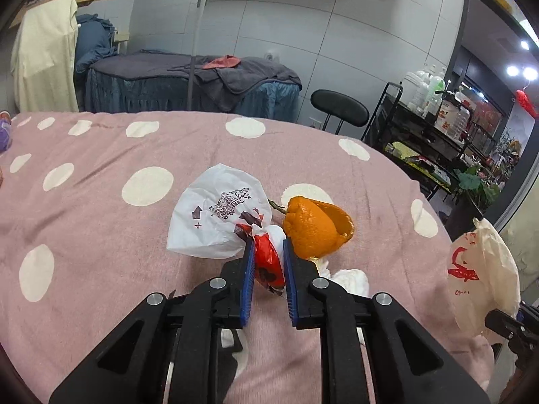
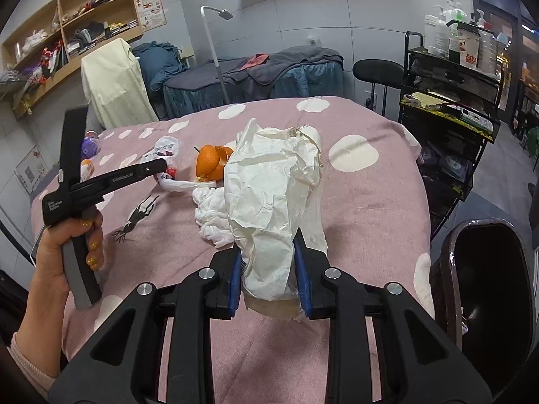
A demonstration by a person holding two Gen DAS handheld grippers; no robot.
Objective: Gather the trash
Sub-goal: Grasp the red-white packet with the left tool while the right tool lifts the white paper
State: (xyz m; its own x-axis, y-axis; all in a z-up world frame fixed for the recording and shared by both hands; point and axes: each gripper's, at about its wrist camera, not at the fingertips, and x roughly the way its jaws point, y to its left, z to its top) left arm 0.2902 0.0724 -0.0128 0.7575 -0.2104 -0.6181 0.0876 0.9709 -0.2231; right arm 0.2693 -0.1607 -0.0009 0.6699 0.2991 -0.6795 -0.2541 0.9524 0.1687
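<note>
My left tool has its blue pads clamped on the twisted neck of a small white printed bag, where a red wrapper is bunched between the jaws. The bag's body lies ahead and to the left of the tips on the pink spotted bed cover, its long axis running away from the tool toward upper left. So as I judge it, any lift will drag the bag from its knot end, body trailing.

Just right of the tips, touching or almost touching the right finger, sits an orange peel, hollow, open toward the right, with a short green stem. Behind it lies crumpled white tissue.

Further right, my right tool is closed on the lower part of a large crinkled cream plastic bag, held up and standing tall above the cover; this looks like the collecting bag. Its mouth is not clear to me from here. I judge the small bag must travel rightward, past the peel, to reach it. A dark bin stands at the bed's right edge.
</note>
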